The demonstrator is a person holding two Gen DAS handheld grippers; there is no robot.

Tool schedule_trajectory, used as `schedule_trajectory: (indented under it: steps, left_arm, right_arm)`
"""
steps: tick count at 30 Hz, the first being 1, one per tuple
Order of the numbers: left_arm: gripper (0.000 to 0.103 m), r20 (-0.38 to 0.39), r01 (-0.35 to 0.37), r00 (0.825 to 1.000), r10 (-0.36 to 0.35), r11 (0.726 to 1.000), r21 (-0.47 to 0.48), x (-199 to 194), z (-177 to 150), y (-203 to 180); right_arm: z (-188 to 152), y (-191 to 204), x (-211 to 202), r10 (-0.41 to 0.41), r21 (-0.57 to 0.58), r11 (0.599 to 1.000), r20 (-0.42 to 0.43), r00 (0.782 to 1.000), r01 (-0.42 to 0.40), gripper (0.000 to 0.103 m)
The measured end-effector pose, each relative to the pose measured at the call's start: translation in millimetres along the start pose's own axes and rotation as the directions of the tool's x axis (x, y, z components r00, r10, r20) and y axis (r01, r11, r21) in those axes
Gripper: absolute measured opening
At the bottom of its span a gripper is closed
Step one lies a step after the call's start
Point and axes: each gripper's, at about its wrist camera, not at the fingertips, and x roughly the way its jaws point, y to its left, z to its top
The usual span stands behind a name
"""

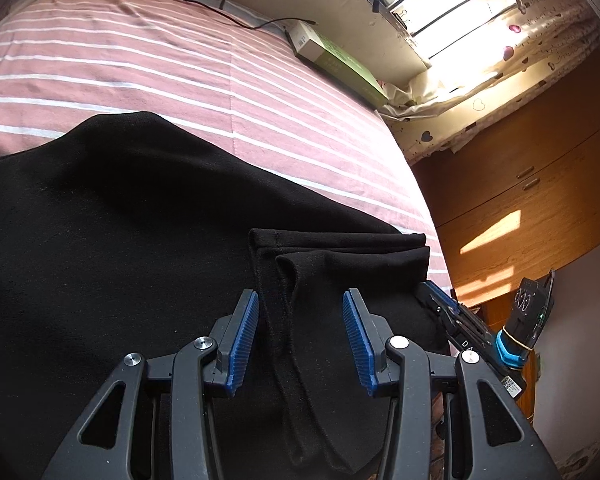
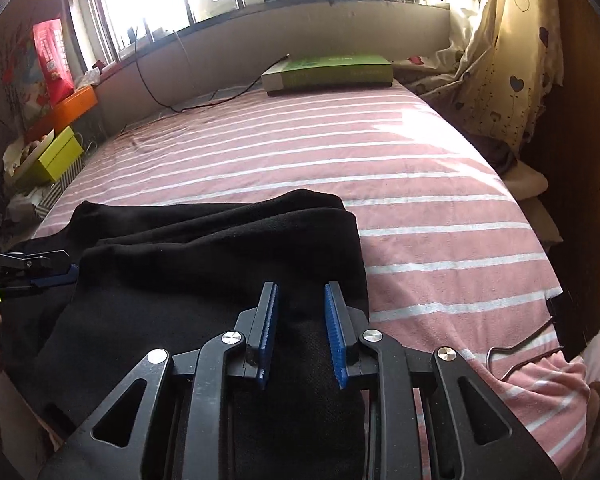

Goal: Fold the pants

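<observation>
Now the black pants (image 1: 140, 248) lie bunched on the striped bed (image 2: 440, 208). Both the left gripper (image 1: 300, 338) and right gripper (image 2: 300, 332) hang over them, jaws apart, pinching nothing. Hem ends sit right between the left jaws, so that hand is nearer.

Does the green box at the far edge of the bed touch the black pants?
Apart. The right wrist view shows bare striped sheet between green box and black pants.

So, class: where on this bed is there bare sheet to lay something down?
Free: the striped sheet between the black pants and the green box, and the strip from the pants' right edge to the curtain. Crowded: the near edge, under pants and both hand-held grippers, and the left bedside boxes.
</observation>
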Motion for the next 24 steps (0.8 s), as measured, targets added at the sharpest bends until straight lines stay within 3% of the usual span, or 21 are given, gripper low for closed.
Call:
schedule_trajectory:
  steps: [5, 7, 9, 10, 14, 18, 22, 24]
  left_arm:
    - [0.070, 0.009, 0.001, 1.000, -0.001, 1.000, 0.002, -3.6, 3.4, 2.4]
    - [0.071, 0.002, 0.004, 1.000, -0.004, 1.000, 0.000, -2.4, 2.4, 2.8]
    - [0.072, -0.011, 0.005, 1.000, -0.005, 1.000, -0.009, -1.5, 1.2, 5.6]
    - [0.072, -0.016, -0.005, 1.000, 0.004, 1.000, -0.006, -0.7, 0.8, 5.7]
    - [0.073, -0.023, -0.025, 0.999, 0.025, 1.000, 0.019, 1.8, 0.0, 1.2]
    - [0.073, -0.006, -0.125, 0.992, 0.126, 0.985, 0.119, 5.2, -4.1, -12.9]
    - [0.073, 0.006, -0.165, 0.986, 0.167, 0.973, 0.161, 8.9, -8.5, -21.4]
    - [0.073, 0.017, -0.170, 0.985, 0.170, 0.967, 0.190, 11.1, -11.3, -25.3]
  right_arm:
    - [25.7, 1.8, -8.9, -0.004, -0.018, 1.000, 0.039, 0.999, 0.005, 0.025]
    - [33.3, 3.3, 2.2, 0.015, -0.018, 1.000, 0.018, 1.000, -0.015, 0.025]
    - [32.2, 4.2, 25.8, -0.012, -0.029, 1.000, -0.071, 0.997, 0.010, 0.025]
    - [31.2, 6.5, 24.4, -0.018, -0.049, 0.999, -0.041, 0.999, 0.016, 0.025]
    - [31.0, 6.9, 19.0, -0.031, -0.030, 0.999, -0.053, 0.998, 0.030, 0.025]
    - [28.4, 14.9, -0.9, -0.006, -0.023, 1.000, 0.014, 1.000, 0.007, 0.025]
    - [20.4, 27.5, 23.1, -0.062, -0.102, 0.993, -0.058, 0.996, 0.055, 0.025]
    - [20.5, 28.4, 22.8, -0.068, -0.110, 0.992, -0.042, 0.997, 0.063, 0.025]
